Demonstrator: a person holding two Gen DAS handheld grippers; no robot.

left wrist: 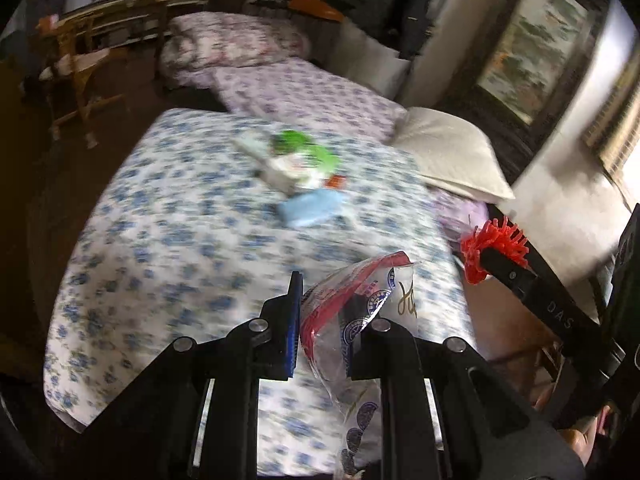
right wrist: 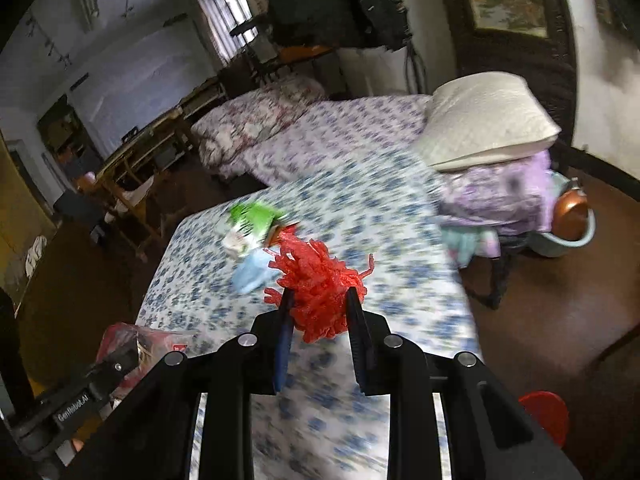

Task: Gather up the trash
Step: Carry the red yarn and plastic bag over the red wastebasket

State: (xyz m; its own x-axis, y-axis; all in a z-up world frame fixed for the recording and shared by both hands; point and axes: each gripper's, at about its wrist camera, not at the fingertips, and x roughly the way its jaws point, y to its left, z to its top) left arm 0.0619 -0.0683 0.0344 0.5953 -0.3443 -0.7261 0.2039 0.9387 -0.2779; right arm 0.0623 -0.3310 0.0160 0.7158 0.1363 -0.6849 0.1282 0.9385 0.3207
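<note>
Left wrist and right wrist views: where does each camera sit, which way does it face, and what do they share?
Left wrist: on the left gripper, angled down over the bed; fingers clamp a plastic bag; the right gripper enters at right.
Right wrist: on the right gripper, angled down over the same bed; fingers pinch a red mesh tuft; the left gripper shows lower left.
Shared: bed, trash pile, pillow.

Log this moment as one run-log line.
left gripper: shut on plastic bag | right gripper: shut on red mesh wad | left on bed: green wrapper, blue packet
</note>
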